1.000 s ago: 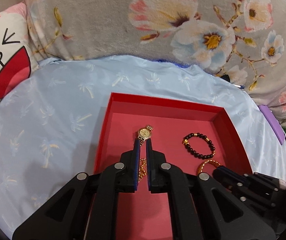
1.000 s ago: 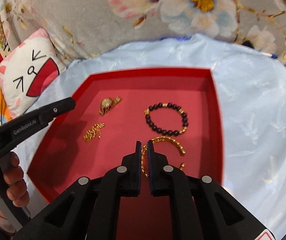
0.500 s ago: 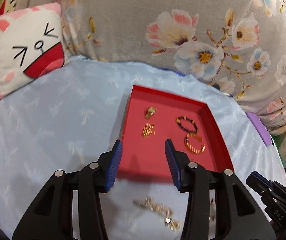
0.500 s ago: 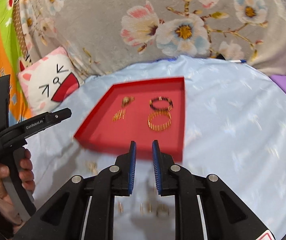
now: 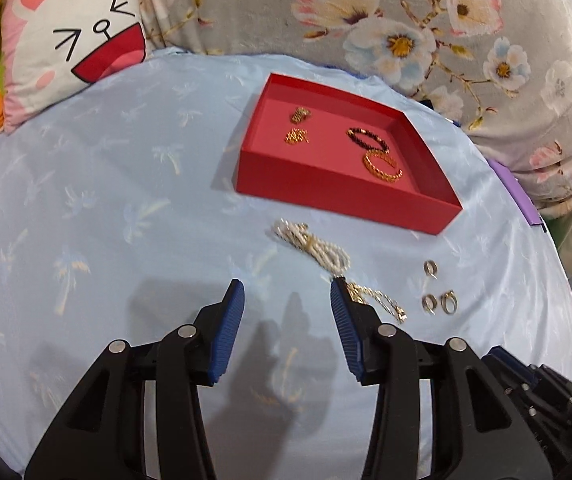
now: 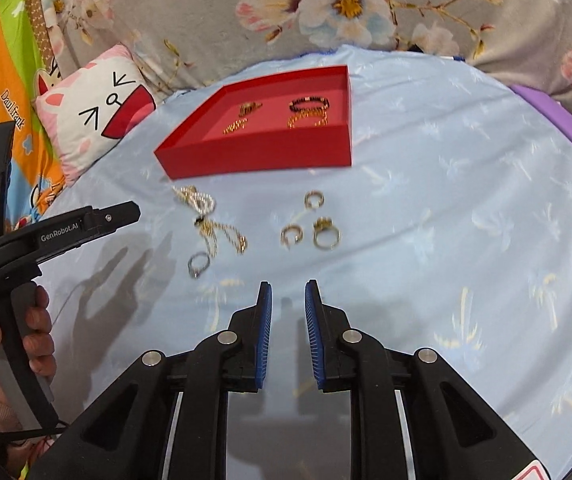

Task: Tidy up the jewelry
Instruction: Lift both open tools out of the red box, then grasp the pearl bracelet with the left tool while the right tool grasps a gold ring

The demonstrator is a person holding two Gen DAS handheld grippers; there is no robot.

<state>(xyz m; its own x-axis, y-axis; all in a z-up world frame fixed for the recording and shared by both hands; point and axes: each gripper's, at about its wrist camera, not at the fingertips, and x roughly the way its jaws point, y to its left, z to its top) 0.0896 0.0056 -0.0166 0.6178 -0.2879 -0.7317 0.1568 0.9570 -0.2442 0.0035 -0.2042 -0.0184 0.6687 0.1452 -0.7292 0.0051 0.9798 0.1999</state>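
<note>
In the left wrist view the gold chain (image 5: 381, 302) runs partly behind the right finger of the left gripper (image 5: 287, 290), so its near end is hidden. The right gripper (image 5: 533, 384) shows there only as a dark body cut off at the lower right edge (its fingers cannot be seen from this side). In the right wrist view the hand (image 6: 4, 344) holding the left gripper is cropped by the left edge. The two gold pieces at the left of the red tray (image 6: 254, 154) are too small and soft to identify, and the purple object (image 6: 551, 120) is cut off at the right edge.
</note>
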